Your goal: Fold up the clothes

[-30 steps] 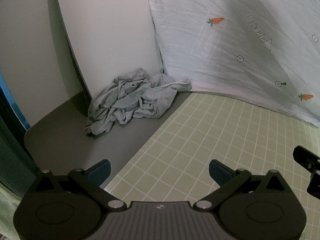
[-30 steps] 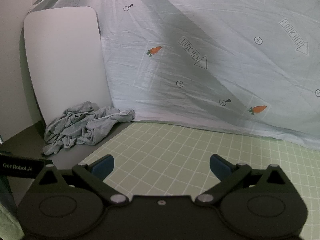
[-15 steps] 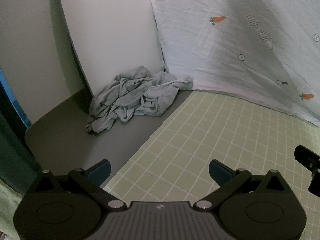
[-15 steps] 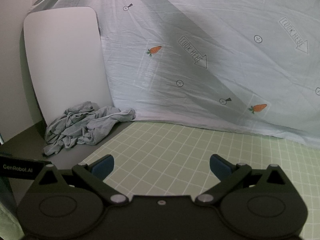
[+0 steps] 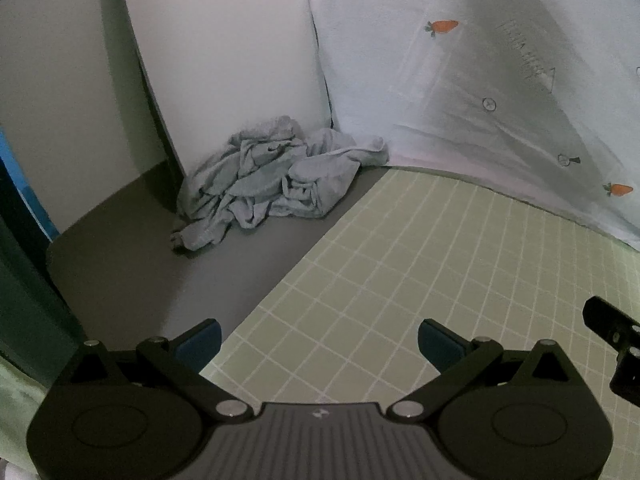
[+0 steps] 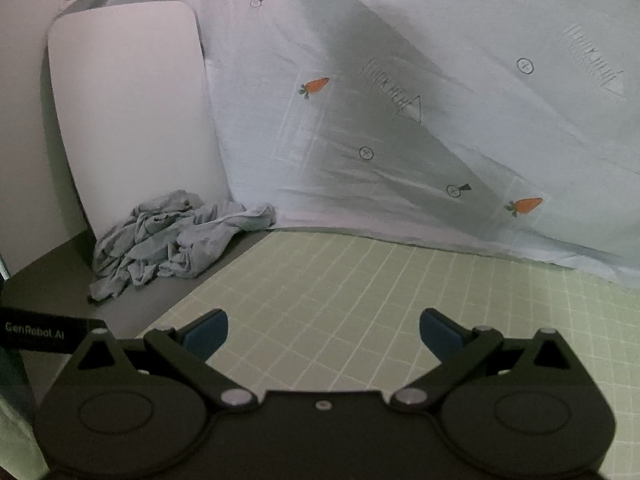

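I hold both tools, left tool (image 5: 319, 340) and right tool (image 6: 323, 330), spread wide (gripping nothing), crumpled grey shirt (image 5: 272, 184) ahead-left.

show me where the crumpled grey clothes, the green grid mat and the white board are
crumpled grey clothes (image 5: 276, 184), left wrist view, middle of the heap
green grid mat (image 6: 380, 292), right wrist view, bare centre
white board (image 6: 132, 112), right wrist view, flat face

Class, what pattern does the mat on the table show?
Pale green mat with a white grid, clearest in the right wrist view.
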### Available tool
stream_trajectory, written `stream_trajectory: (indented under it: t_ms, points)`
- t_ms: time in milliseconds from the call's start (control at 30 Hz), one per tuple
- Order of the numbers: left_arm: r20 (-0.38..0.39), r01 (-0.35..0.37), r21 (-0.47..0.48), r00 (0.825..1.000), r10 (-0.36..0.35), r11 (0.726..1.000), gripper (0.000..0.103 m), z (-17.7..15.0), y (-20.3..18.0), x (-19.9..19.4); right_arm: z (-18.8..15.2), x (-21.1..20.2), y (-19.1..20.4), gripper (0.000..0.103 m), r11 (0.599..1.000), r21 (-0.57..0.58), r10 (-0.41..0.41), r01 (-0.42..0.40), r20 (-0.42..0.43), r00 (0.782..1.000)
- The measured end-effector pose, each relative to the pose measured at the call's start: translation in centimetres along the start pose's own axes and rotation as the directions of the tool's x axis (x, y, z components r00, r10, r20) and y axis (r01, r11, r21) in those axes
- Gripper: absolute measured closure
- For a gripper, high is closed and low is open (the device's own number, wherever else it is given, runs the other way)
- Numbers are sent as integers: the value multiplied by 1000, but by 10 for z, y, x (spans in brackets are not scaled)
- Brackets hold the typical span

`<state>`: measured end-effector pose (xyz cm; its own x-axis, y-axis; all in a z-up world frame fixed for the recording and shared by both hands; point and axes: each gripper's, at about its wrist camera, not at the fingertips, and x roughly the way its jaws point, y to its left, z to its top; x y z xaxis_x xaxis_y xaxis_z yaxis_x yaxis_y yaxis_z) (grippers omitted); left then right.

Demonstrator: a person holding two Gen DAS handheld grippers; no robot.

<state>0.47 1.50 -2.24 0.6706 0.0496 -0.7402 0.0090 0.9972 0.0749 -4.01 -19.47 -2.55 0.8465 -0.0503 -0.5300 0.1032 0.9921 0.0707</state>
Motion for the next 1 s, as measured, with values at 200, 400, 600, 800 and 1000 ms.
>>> stream_trajectory:
  t_ms: [200, 400, 600, 800, 1000]
  points:
    - [-34, 19, -12, 999, -19, 1000, 0, 10, 1, 21, 7, 22, 0, 0, 1000, 0, 6, -6, -33, 999]
    - [-74, -20, -84, 997, 14, 996, 0, 37, 28, 74, 18, 70, 11, 0, 998, -26, 51, -54, -97, 994]
    - [-114, -100, -166, 990, 81, 981, 0, 71, 64, 139, 36, 134, 37, 0, 993, -61, 94, -105, -162, 982]
    - [-152, -179, -241, 978, 145, 954, 1, 106, 101, 203, 65, 234, 66, 11, 974, -113, 170, -196, -201, 965]
    - [-108, -236, -296, 971, 213, 925, 12, 139, 134, 257, 81, 340, 100, 27, 943, -29, 313, -332, -264, 912]
